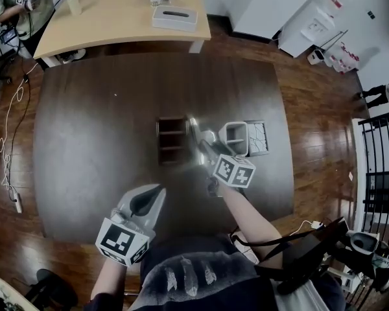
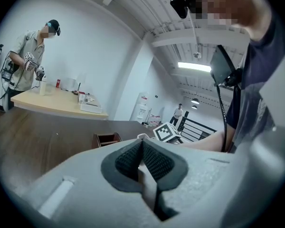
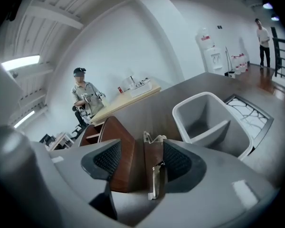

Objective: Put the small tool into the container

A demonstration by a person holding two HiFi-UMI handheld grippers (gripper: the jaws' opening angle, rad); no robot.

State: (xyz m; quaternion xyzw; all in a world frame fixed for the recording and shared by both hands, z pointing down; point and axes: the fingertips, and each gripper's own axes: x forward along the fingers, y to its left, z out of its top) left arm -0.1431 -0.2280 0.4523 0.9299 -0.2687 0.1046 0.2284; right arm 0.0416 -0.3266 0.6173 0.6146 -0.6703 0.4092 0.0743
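A small metal tool stands between the jaws of my right gripper, leaning on the right pad; the left pad is well apart from it, so the jaws are open. Just beyond them stands a brown wooden container with compartments, and to its right a white bin. In the head view the right gripper hovers between the wooden container and the white bin, and the tool shows as a shiny streak. My left gripper hangs near the table's front edge, shut and empty, pads meeting.
A square tile with a crackle pattern lies right of the white bin. Beyond the dark table stands a light wooden table with a white box, where a person works. Another person stands by a railing.
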